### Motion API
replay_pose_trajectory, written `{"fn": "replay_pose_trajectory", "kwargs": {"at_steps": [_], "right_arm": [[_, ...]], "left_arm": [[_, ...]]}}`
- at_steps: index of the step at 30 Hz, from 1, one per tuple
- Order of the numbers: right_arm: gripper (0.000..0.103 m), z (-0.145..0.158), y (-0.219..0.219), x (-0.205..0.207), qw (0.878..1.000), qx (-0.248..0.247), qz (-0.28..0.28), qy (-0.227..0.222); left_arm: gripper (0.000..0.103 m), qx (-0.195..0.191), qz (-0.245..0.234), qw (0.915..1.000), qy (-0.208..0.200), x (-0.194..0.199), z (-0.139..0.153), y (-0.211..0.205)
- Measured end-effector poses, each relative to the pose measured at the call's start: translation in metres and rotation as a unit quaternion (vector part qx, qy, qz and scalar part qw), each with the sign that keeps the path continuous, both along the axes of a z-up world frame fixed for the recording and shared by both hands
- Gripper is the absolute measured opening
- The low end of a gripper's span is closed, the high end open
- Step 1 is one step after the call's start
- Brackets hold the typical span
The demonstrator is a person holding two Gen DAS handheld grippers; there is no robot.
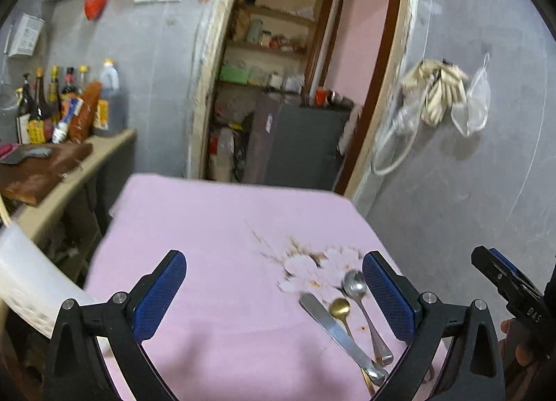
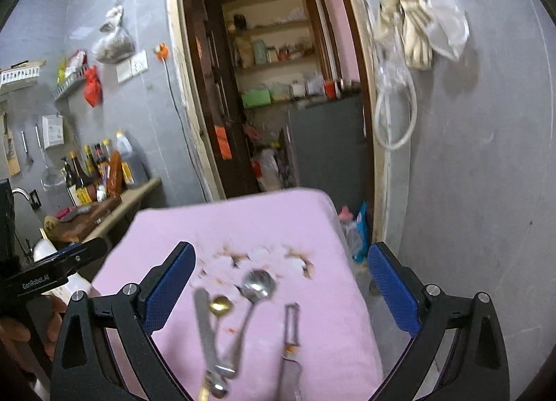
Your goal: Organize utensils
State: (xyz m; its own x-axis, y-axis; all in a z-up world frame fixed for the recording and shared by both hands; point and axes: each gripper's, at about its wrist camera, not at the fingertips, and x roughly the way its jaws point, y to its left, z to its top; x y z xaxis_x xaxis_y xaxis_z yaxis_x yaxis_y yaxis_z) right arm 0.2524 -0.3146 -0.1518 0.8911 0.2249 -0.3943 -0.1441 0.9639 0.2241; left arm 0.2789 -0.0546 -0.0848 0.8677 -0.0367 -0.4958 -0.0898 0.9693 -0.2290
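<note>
1. Left wrist view: the left hand-held gripper has its jaws spread wide with nothing between the blue pads, only bare pink cloth. It holds nothing, which fits an approach in which no utensil has been picked yet.

2. Same view: the utensils lie on the desk under that pink cloth, to the right of the left hand-held gripper's centre. A flat steel knife, a small gold spoon and a larger silver spoon fan out from overlapping handles. They touch at the handle end, so I judge they will need separating one by one.

3. Same view: the right hand-held gripper shows only at the right edge, with part of a hand behind it. Its jaws cannot be read from here.

4. Right wrist view: the right hand-held gripper is likewise fully spread and empty. The knife, gold spoon and silver spoon lie on the cloth ahead, framed between its fingers, along with a peeler-like tool lying just apart to their right. The picture is blurred, so finer detail is uncertain.

5. Same view: the left hand-held gripper enters at the left edge. Both tools point slightly downward at the cluster, which suggests the sorting has not yet begun. No tray or holder for the utensils is visible.
</note>
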Motion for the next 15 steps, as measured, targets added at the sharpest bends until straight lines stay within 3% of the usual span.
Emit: {"fn": "replay_pose_trajectory", "kwargs": {"at_steps": [8,10,15], "right_arm": [[0.097,-0.056,-0.008,0.036,0.997,0.003,0.027,0.077],[0.086,-0.067,-0.005,0.042,0.995,0.008,0.035,0.093],[0.070,-0.086,0.001,0.048,0.991,0.013,0.048,0.121]], "left_arm": [[0.102,-0.010,-0.009,0.9984,0.055,0.035,-0.046,-0.034],[0.102,-0.014,-0.014,0.9974,0.069,0.044,-0.056,-0.038],[0.080,-0.032,-0.030,0.9915,0.122,0.066,-0.079,-0.043]]}}
